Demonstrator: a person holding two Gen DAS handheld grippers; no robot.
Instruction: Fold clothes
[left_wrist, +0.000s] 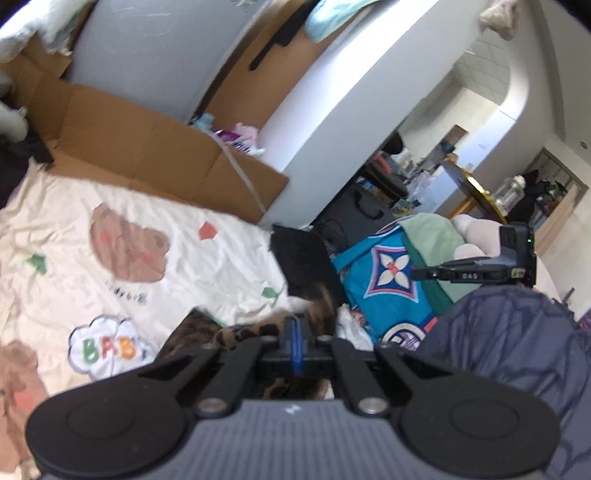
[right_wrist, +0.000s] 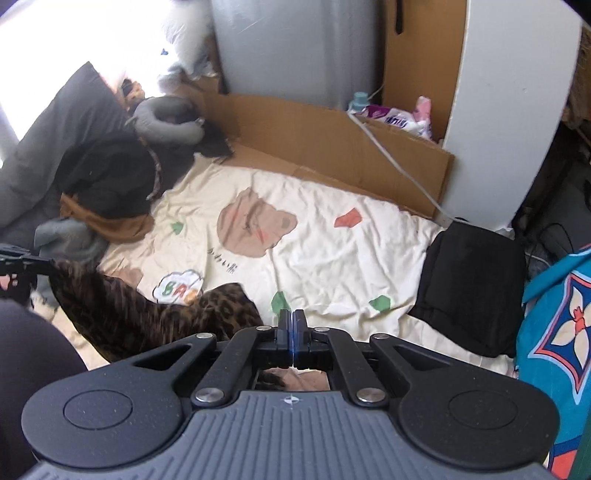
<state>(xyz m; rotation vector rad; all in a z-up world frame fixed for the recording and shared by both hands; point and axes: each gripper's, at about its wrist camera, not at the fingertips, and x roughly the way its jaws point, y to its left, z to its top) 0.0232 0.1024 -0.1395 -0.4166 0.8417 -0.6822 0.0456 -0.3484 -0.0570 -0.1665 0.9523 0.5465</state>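
While both claws pinch the one leopard-print garment (right_wrist: 147, 310), which hangs at eight o'clock over the cream sheet (right_wrist: 332, 266), the left gripper (left_wrist: 295, 332) and right gripper (right_wrist: 291, 325) should keep its edge taut and level. One folded black garment (right_wrist: 469, 284) lies at three o'clock.
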